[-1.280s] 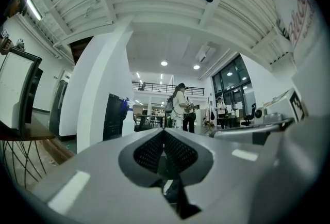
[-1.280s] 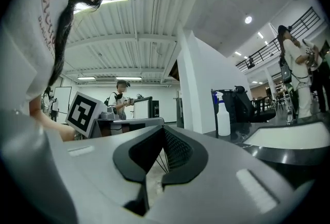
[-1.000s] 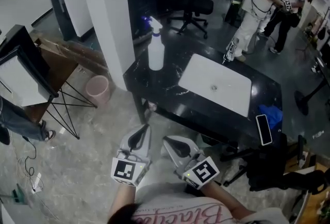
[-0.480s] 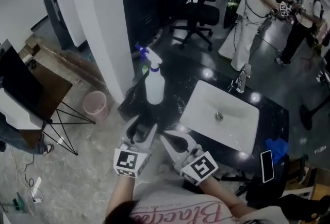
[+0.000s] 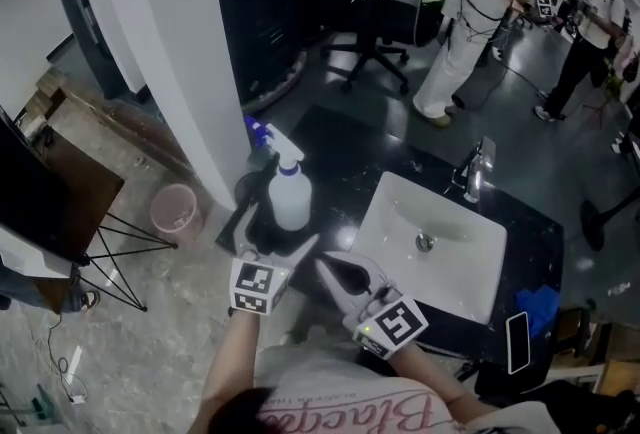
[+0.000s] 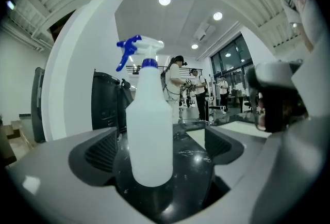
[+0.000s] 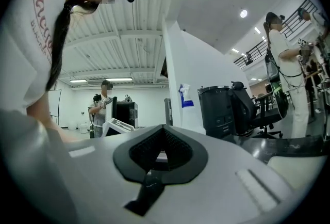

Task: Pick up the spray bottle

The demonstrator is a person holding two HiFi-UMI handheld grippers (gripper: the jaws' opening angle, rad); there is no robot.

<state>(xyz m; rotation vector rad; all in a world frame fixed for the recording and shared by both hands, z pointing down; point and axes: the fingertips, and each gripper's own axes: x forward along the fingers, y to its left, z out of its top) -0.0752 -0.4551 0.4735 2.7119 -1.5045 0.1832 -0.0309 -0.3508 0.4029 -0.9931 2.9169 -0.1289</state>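
The spray bottle [image 5: 288,194], white with a blue trigger head, stands upright at the left end of the black counter [image 5: 345,177]. My left gripper [image 5: 280,240] is at its base with the jaws opening. In the left gripper view the bottle [image 6: 149,125] stands between the two ribbed pads [image 6: 100,150], with gaps on both sides, so nothing presses on it. My right gripper [image 5: 326,265] hovers just right of the left one over the counter's front edge, shut and empty. The right gripper view shows its jaws [image 7: 161,153] closed and the bottle's head [image 7: 184,95] beyond.
A white sink basin [image 5: 385,222] with a faucet [image 5: 478,167] is set into the counter to the right. A phone [image 5: 518,342] and a blue cloth [image 5: 540,307] lie at the right end. A white pillar [image 5: 150,42] and pink bin [image 5: 173,207] stand left; people [image 5: 470,12] and a chair [image 5: 385,22] behind.
Both grippers have moved forward up to the counter. The left jaws, shut a second ago, have spread wide and now flank the bottle. The right gripper stays shut.
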